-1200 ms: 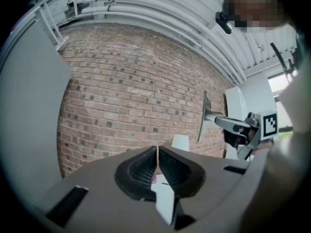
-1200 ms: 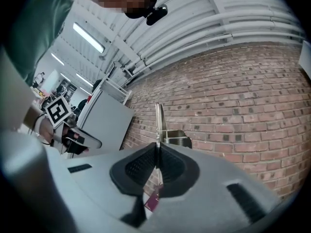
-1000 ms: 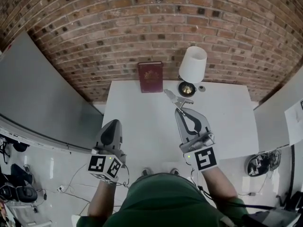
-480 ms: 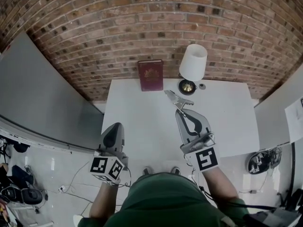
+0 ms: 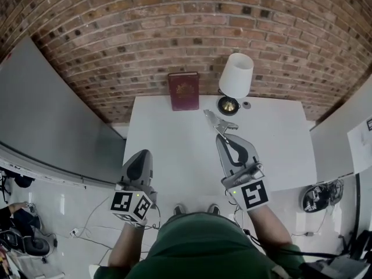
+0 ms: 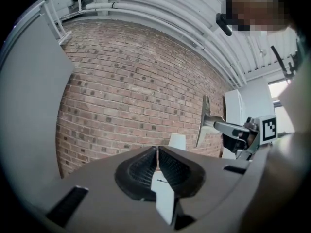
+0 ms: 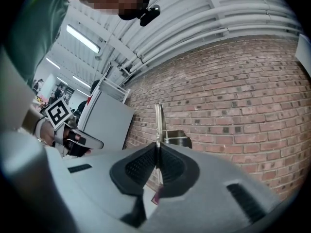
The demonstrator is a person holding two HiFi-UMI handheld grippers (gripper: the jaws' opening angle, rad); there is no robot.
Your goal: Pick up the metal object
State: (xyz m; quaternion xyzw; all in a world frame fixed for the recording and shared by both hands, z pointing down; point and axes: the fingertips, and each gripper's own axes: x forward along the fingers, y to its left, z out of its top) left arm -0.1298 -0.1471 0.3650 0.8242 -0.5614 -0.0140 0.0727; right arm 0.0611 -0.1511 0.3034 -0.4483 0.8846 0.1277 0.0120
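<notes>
- Right tool [image 5: 222,136] is closed on the metal object [image 5: 218,122]. In the right gripper view I see its two dark ribbed pads [image 7: 144,167] pinching a thin silvery plate edge-on.
- From the head view, the metal object sticks out past the tool's tips, pointing toward the far edge of the white tabletop [image 5: 168,138].
- In the left gripper view, the metal object [image 6: 205,121] shows side-on as an upright flat plate. It hangs in the air against the brick wall [image 6: 136,81], clear of the tabletop.
- My left tool [image 5: 141,154] sits low at the tabletop's near left edge, well apart from the right one. Its jaws are pressed together with nothing between them.
- At the far edge of the tabletop a dark red book [image 5: 184,90] stands against the wall.
- Just right of the book is a lamp [image 5: 236,75] with a white shade and a dark round base.
- The metal object is near the lamp's base and does not touch it.
</notes>
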